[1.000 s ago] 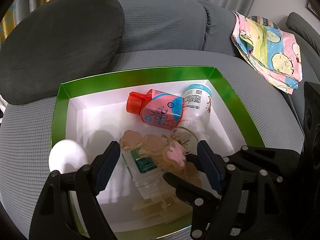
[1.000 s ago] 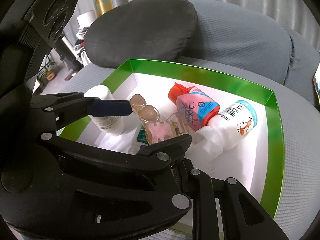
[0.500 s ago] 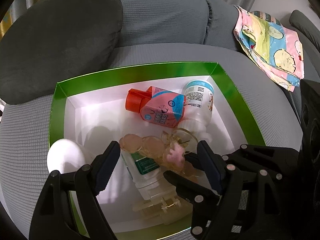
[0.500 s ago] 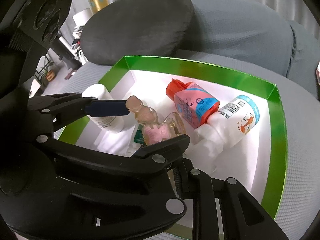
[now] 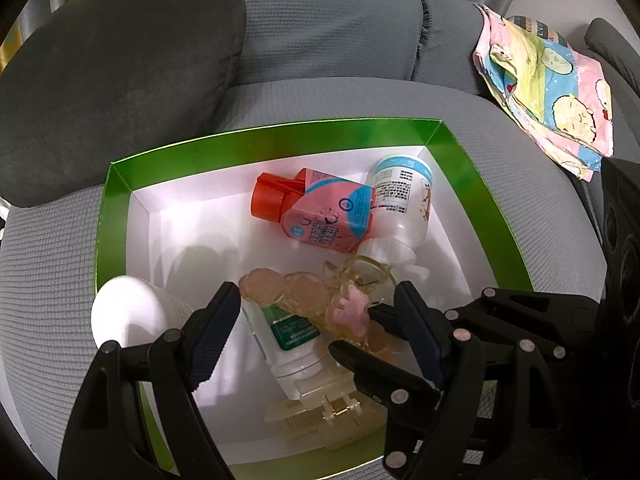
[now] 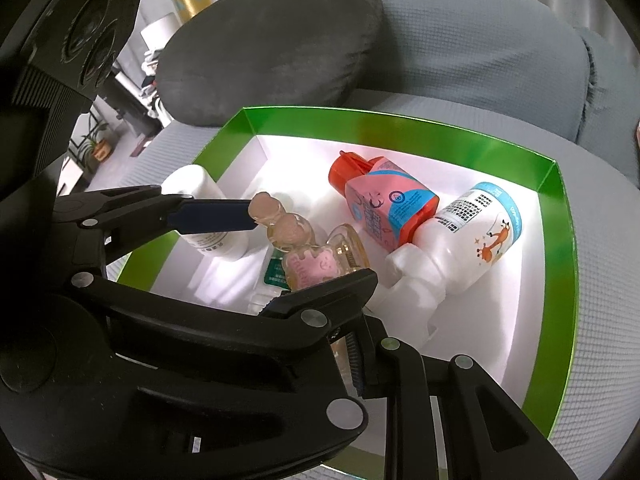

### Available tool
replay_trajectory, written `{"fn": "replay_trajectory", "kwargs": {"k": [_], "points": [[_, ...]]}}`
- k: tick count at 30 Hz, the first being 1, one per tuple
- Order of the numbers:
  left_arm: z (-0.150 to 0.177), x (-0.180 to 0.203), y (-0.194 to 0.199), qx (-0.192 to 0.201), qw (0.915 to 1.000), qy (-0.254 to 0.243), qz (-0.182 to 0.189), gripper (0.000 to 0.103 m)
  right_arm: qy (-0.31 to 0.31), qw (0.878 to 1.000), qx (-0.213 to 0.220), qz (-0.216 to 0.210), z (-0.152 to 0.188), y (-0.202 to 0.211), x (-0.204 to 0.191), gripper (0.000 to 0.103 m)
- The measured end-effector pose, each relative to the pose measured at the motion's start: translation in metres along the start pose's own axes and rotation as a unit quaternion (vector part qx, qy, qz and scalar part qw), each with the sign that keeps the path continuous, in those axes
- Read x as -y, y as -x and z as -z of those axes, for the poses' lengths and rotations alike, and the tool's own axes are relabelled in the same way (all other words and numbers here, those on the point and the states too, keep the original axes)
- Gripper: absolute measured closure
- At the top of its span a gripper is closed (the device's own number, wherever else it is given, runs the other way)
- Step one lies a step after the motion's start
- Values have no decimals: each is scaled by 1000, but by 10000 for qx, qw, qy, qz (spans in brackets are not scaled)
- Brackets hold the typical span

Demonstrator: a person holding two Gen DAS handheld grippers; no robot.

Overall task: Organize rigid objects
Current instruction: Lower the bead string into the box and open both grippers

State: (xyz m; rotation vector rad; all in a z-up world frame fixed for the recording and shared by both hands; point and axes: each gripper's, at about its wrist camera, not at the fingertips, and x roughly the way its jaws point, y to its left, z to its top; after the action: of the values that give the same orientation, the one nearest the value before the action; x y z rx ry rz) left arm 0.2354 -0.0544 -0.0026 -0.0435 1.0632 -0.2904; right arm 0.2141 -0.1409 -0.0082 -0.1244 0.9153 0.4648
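The hair clip (image 5: 320,304), a translucent amber claw with a pink charm, is pinched in the right gripper (image 6: 316,256), whose narrow jaws clamp its rear end so its round-tipped prongs jut forward, apparently so it can be lowered without the fingers striking what lies beneath. It hangs just above the floor of the green box (image 5: 280,136), over a white bottle with a green label (image 5: 292,332) that lies flat there. The left gripper (image 5: 316,332) stands half open around the clip with nothing pressed between its pads, hovering above the same bottle, perhaps ready to steady things. Deeper in the box, toward its far wall, a pink bottle with an orange cap (image 5: 320,212) leans against a white bottle with a blue band (image 5: 404,200). A white round-capped container (image 5: 128,316) stands at the box's left wall. My guess is the clip is about to be released inside the box.
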Motion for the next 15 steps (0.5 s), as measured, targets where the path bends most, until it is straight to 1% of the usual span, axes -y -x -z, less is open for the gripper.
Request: {"fn": "replay_trajectory", "kwargs": {"k": [6,15], "points": [[-5,-2,-5,-179,9998,97,13,25,-72,9999,-131,-60,-3,-4,3,76],[-6,-4,-4,-270,9995,171,27,25,-47,9998,-204,-32,-7,-6,3,76]]}}
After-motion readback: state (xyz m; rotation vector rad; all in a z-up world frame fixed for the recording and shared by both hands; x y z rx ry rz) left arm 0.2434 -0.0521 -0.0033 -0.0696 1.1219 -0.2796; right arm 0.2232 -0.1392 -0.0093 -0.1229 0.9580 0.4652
